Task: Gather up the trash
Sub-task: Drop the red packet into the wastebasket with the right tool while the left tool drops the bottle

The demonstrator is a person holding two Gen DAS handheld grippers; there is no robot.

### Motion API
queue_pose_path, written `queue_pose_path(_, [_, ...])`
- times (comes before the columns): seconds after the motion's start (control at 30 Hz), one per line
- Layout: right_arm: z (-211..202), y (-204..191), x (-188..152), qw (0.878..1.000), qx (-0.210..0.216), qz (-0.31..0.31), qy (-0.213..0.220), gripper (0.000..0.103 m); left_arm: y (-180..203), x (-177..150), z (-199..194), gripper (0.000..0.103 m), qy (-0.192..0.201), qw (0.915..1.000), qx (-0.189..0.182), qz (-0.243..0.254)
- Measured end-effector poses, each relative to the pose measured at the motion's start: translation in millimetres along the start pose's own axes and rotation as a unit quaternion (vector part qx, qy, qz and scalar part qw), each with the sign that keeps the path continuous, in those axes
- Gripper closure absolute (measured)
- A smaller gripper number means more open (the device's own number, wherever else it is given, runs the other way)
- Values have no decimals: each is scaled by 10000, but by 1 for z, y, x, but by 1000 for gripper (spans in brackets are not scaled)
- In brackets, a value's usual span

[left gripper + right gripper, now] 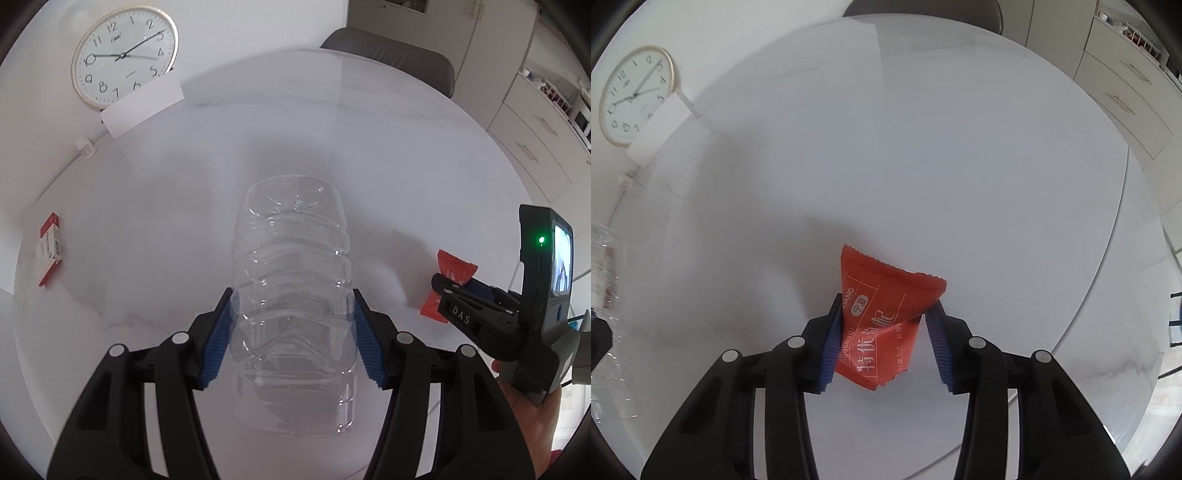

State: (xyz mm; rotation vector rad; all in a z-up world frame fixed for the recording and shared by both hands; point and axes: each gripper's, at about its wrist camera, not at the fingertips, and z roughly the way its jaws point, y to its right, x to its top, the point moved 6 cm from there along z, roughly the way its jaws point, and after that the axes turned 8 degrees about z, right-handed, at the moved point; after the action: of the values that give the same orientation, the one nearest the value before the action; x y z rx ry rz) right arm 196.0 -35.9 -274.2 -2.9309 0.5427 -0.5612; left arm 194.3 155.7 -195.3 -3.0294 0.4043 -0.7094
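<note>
My left gripper (291, 306) is shut on a clear empty plastic bottle (291, 280), its blue pads pressing both ribbed sides; the bottle points away over the round white table (295, 129). My right gripper (884, 310) is shut on a red snack wrapper (879, 317) with white Chinese print, held just above the table. The right gripper (448, 286) with the red wrapper (452, 267) also shows at the right of the left wrist view. The bottle shows faintly at the left edge of the right wrist view (602, 266).
A small red and white box (50, 249) lies on the table at the far left. A wall clock (123, 55) and a white card (142, 107) lean at the table's back left. A grey chair (391, 55) stands behind the table; white drawers (532, 147) are on the right.
</note>
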Motion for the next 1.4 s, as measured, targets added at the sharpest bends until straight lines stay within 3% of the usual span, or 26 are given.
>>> queue_pose_path(0.23, [-70,63,0,9985,428,82,340,59,52,-7,-33,44,217,9992,-150,303])
queue_pose_path(0.43, [-143,154,-25,9952,689,60,693,59,142,-27,-66,44,337,9952,-569,714])
queue_pose_path(0.53, [-172,214,-47,9950,591,60,798,59,189,-37,-77,44,308,9920,-772,951])
queue_pose_path(0.7, [-173,291,-73,9966,210,297,740,59,273,-51,-89,44,225,9842,-1121,1355])
queue_pose_path(0.8, [-153,335,-87,9978,-88,315,571,58,313,-54,-94,44,250,9804,-1173,1564])
queue_pose_path(0.93, [-98,387,-104,9992,-336,201,40,58,366,-59,-98,44,204,9753,-1289,1784])
queue_pose_path(1.2, [49,407,-132,9926,-174,121,-1198,58,430,-78,-78,44,-176,9699,-1232,2092])
queue_pose_path(1.4, [80,412,-147,9890,-58,58,-1477,58,453,-95,-69,44,-408,9686,-1123,2181])
